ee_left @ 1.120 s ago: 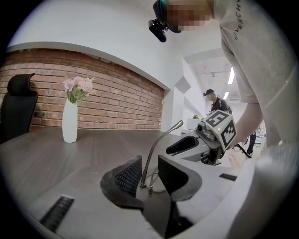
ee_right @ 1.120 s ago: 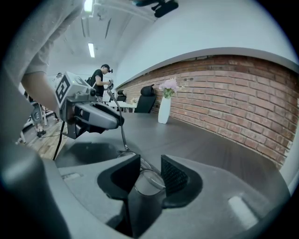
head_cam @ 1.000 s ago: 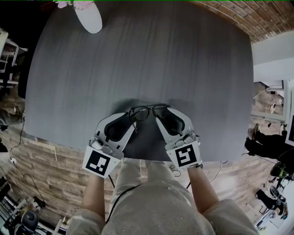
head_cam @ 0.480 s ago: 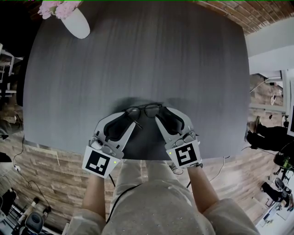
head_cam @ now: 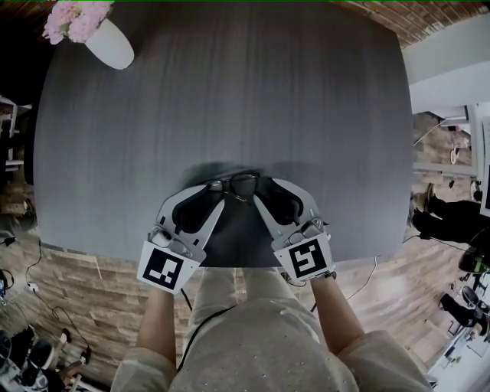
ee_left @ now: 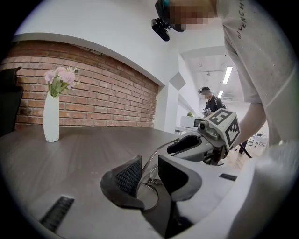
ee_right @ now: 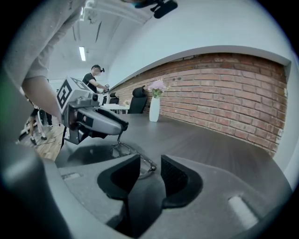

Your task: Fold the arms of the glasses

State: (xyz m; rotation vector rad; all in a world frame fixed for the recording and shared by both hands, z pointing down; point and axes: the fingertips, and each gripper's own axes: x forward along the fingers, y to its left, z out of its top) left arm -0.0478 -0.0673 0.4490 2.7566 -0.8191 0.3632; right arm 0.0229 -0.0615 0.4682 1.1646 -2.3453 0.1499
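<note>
Head view: one pair of glasses (head_cam: 236, 184), thin dark wire frame, on near part of dark grey wood-grain table (head_cam: 230, 92). Two grippers: left gripper (head_cam: 217, 197) and right gripper (head_cam: 260, 196) flank it, tips at frame ends. One white vase (head_cam: 109, 44) with pink flowers (head_cam: 67, 19) at far left corner; wood-plank floor (head_cam: 76, 268) beyond table edge

Left gripper view: jaws narrowly apart, ribbed black pads, one raised thin arm of glasses between them; red brick wall (ee_left: 93, 93) behind

Right gripper view: jaws narrowly apart, frame end between them, frame lying on table
</note>
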